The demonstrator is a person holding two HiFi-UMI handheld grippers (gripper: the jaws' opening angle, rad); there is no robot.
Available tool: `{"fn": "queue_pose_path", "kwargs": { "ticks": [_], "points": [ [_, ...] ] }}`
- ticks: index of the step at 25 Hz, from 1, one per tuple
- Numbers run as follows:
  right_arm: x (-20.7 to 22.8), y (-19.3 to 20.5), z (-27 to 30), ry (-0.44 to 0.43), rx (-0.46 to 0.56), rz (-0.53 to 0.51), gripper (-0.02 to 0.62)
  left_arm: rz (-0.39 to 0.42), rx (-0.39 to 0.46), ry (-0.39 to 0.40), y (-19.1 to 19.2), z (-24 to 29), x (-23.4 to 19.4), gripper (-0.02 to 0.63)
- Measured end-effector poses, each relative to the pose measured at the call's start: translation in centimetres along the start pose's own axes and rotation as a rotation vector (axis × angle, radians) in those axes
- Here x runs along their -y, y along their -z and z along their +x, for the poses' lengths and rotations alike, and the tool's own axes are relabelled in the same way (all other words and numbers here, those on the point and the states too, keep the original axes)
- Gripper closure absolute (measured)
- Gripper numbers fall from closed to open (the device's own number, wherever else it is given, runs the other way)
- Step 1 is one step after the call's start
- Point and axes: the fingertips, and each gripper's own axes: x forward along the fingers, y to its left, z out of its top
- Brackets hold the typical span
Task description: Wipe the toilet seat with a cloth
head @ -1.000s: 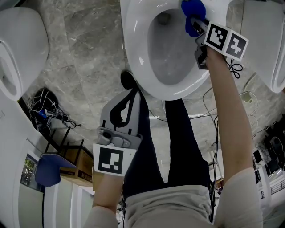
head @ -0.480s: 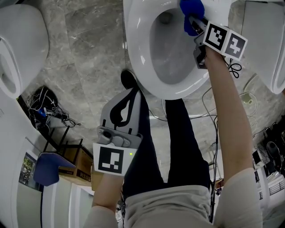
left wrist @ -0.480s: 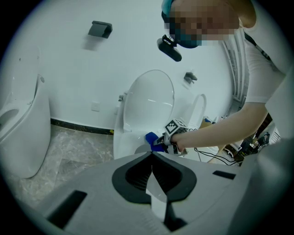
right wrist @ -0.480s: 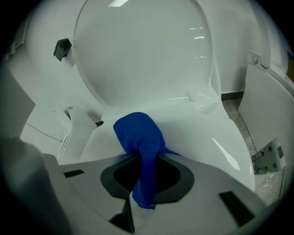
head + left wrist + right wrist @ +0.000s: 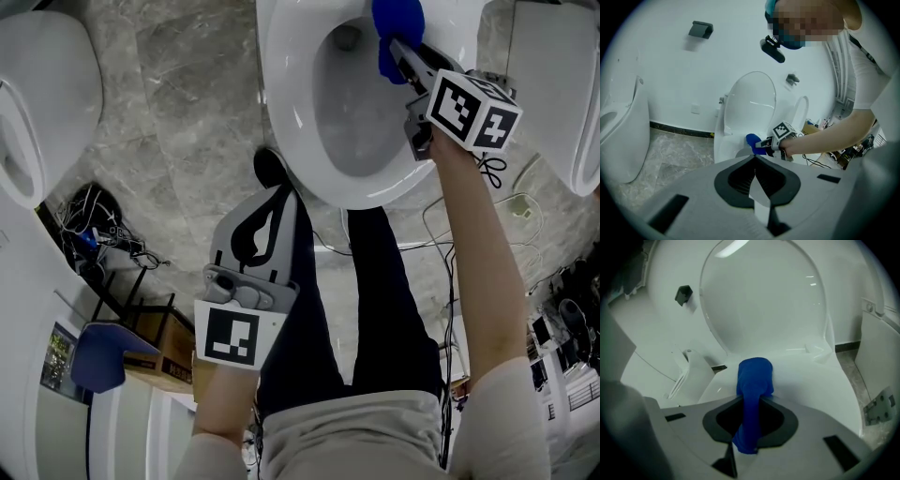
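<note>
The white toilet (image 5: 291, 103) stands at the top of the head view with its lid (image 5: 764, 301) raised. My right gripper (image 5: 401, 47) is shut on a blue cloth (image 5: 396, 26), which rests on the seat's far right rim (image 5: 811, 380) near the hinge. In the right gripper view the cloth (image 5: 753, 380) runs up between the jaws and bunches on the white seat. My left gripper (image 5: 279, 197) hangs low beside the person's leg, away from the toilet, shut and holding nothing. From its own view the jaws (image 5: 754, 159) meet, and the cloth (image 5: 752, 140) shows beyond them.
A white urinal (image 5: 37, 103) stands at the left and another white fixture (image 5: 553, 84) at the right. Cables (image 5: 98, 230) lie on the marble floor at left; more cables (image 5: 511, 202) trail at right. A blue stool (image 5: 98, 356) and cardboard box sit lower left.
The right gripper has slid the cloth a little up and to the left along the seat rim, and its marker cube has turned. The left gripper has stayed put.
</note>
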Motion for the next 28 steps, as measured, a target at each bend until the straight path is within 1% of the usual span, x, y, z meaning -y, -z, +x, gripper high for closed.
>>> {"fn": "queue_pose_path", "kwargs": {
  "ticks": [3,8,15,20,24,28],
  "points": [
    [-1.7,0.2,-1.3,-0.051,0.034,-0.059,0.531,0.001,0.002,-0.005,0.0,0.1,-0.1,0.598],
    [-4.2,1.9,-4.8,-0.085,0.060,-0.167,0.531,0.010,-0.003,0.001,0.0,0.4,0.2,0.598],
    [-7.4,5.3,-10.2,-0.131,0.087,-0.206,0.531,0.016,0.000,0.001,-0.1,0.3,0.6,0.598],
    [-8.9,7.0,-13.7,-0.162,0.091,-0.277,0.531,0.029,0.003,0.008,-0.3,0.6,1.1,0.598],
    [-9.0,7.6,-15.8,-0.158,0.087,-0.265,0.531,0.035,0.004,0.018,-0.5,0.6,2.0,0.598],
    [-9.3,6.8,-17.3,-0.151,0.121,-0.242,0.531,0.049,0.005,0.016,-0.8,0.1,2.6,0.598]
  ]
}}
